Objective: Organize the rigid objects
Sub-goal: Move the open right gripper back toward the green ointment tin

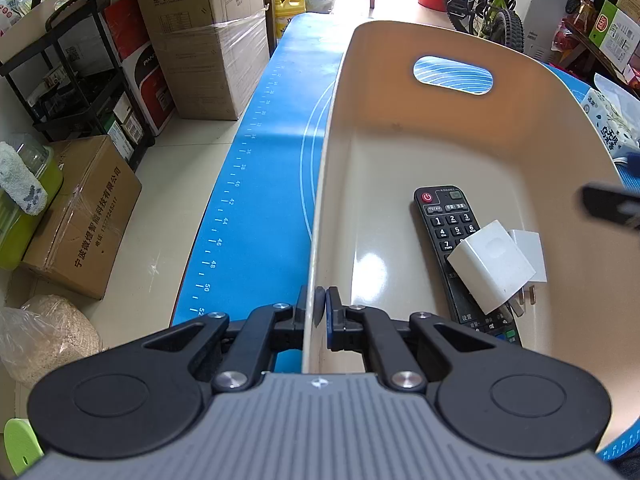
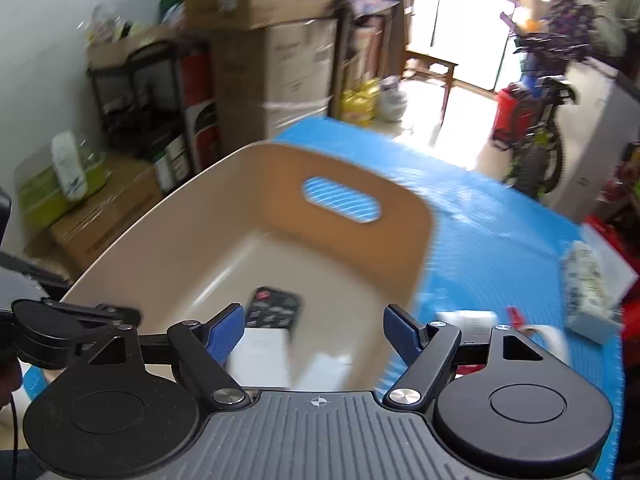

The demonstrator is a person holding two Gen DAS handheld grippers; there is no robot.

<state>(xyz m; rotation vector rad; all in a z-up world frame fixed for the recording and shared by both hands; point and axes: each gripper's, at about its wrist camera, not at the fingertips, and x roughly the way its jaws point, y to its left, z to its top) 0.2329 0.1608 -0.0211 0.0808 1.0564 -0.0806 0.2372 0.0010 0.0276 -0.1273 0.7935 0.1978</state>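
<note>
A beige plastic bin [image 1: 400,128] with a handle slot stands on a blue mat [image 1: 256,184]. My left gripper [image 1: 320,305] is shut on the bin's near left wall, one pad on each side. In the bin lie a black remote [image 1: 444,224] and two white plug adapters [image 1: 490,266], one resting across the remote. In the blurred right wrist view my right gripper [image 2: 316,334] is open over the bin's [image 2: 260,184] near end. Nothing is between its blue pads [image 2: 228,332]. The remote [image 2: 274,308] and white adapters [image 2: 264,356] lie beneath it.
On the mat [image 2: 500,240] right of the bin lie a tissue pack [image 2: 588,284], a white item [image 2: 468,320] and a small red item [image 2: 514,314]. Cardboard boxes [image 1: 208,40], a black shelf [image 1: 68,80] and a bicycle [image 1: 492,8] stand around the table.
</note>
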